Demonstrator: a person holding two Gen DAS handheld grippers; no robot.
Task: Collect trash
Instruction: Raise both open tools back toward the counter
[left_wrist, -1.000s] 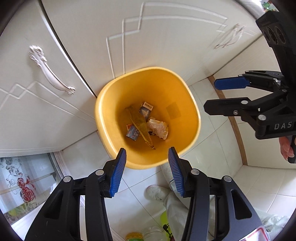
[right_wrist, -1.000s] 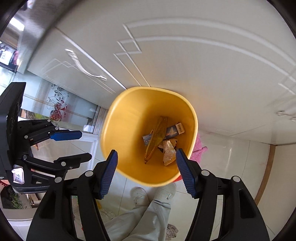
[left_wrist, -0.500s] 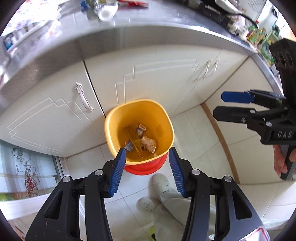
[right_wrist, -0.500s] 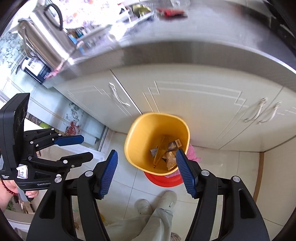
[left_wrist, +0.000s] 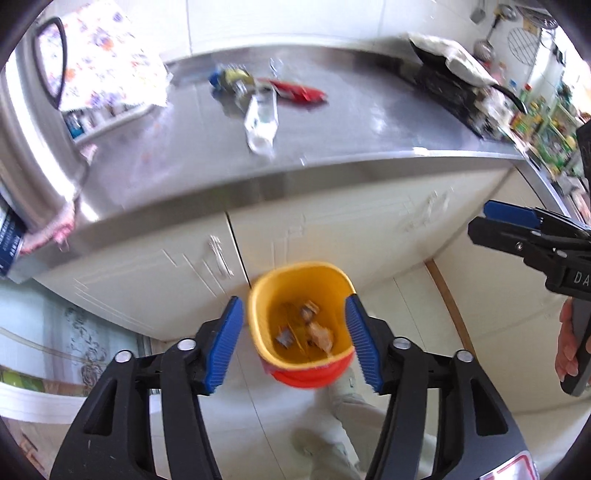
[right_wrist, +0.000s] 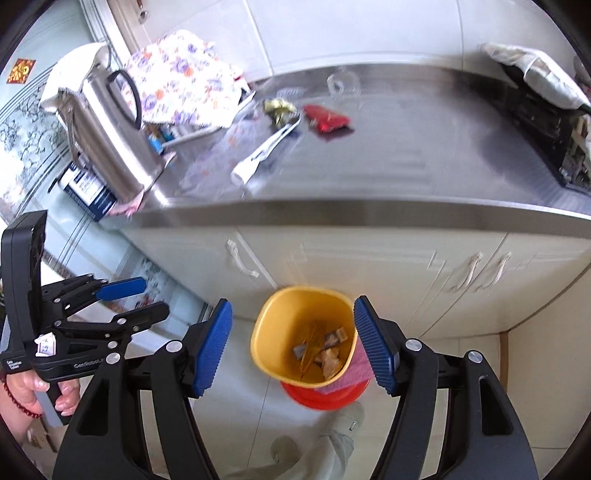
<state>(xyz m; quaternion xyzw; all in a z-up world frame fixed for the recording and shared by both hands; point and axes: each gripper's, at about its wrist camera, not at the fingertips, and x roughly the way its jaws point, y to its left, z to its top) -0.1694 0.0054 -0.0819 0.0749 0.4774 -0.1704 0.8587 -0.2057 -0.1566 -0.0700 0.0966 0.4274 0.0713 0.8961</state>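
Observation:
A yellow bin (left_wrist: 264, 325) (right_wrist: 266, 325) stands on the floor by the cabinets, with several wrappers (left_wrist: 319, 334) (right_wrist: 327, 354) inside. On the steel counter lie a red wrapper (left_wrist: 299, 93) (right_wrist: 327, 119), a white tube (left_wrist: 260, 120) (right_wrist: 264, 151) and a crumpled yellow-blue wrapper (left_wrist: 232, 78) (right_wrist: 279, 108). My left gripper (left_wrist: 293, 345) is open and empty, high above the bin. My right gripper (right_wrist: 291, 345) is open and empty too. Each shows in the other's view, the left (right_wrist: 129, 299) and the right (left_wrist: 498, 221).
A steel kettle (right_wrist: 107, 140) and a floral cloth (right_wrist: 181, 85) stand on the counter's left. A black stove (right_wrist: 546, 122) with a white cloth is at the right. A red basin (left_wrist: 306, 374) sits under the bin. The person's leg and shoes (right_wrist: 332, 443) are below.
Both grippers have risen from close over the bin to well above counter height. The countertop and its trash have come into view. Both stay open and empty.

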